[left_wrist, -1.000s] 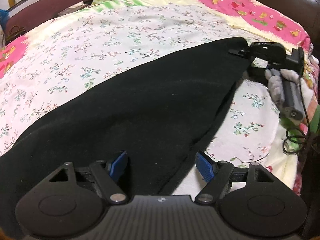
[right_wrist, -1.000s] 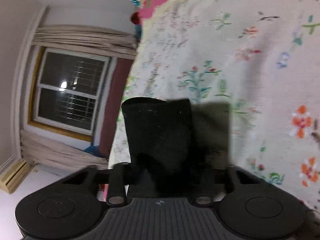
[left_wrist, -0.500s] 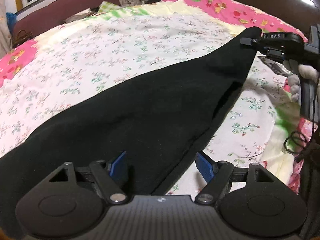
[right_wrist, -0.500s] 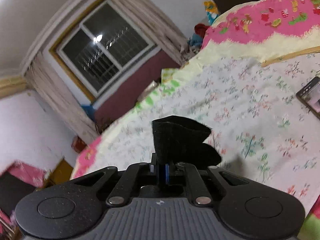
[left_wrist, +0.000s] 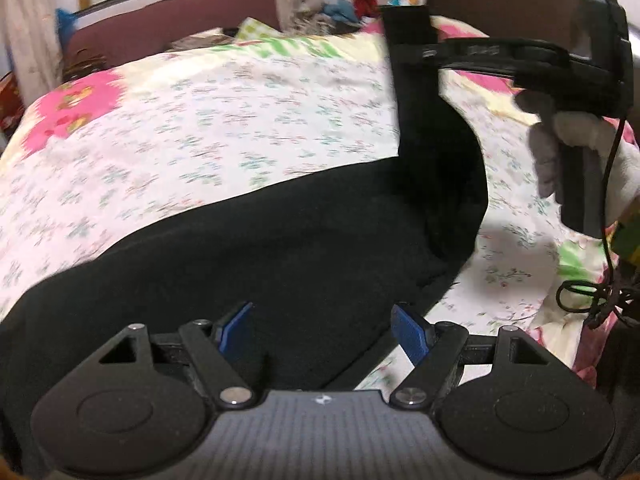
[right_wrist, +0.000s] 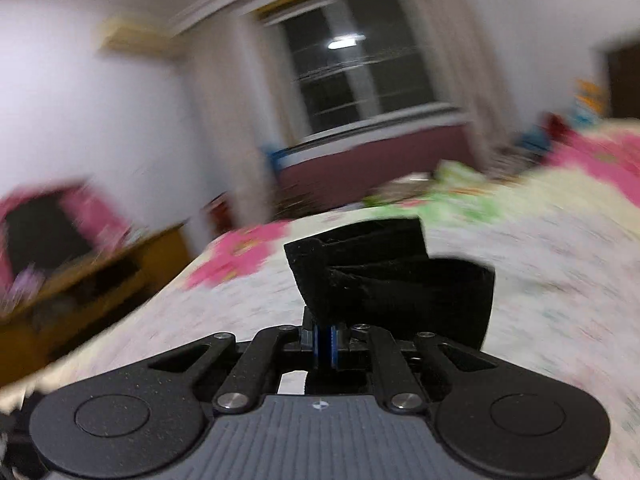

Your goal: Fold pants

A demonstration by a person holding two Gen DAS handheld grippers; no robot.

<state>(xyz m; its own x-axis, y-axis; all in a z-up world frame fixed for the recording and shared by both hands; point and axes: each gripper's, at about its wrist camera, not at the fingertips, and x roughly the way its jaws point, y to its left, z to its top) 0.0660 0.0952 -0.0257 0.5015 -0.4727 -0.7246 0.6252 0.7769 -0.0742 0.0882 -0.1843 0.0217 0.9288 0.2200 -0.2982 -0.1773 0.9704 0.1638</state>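
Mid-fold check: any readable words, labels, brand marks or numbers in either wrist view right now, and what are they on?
No readable text in either view.
Right gripper: a light smudge on its side arm in the left wrist view, too blurred to read.
Left gripper: a small white emblem on its body near the bottom edge, a symbol, no letters.
The right wrist view shows the same kind of emblem, no letters.
Black pants and floral bedspread: no label or print visible.
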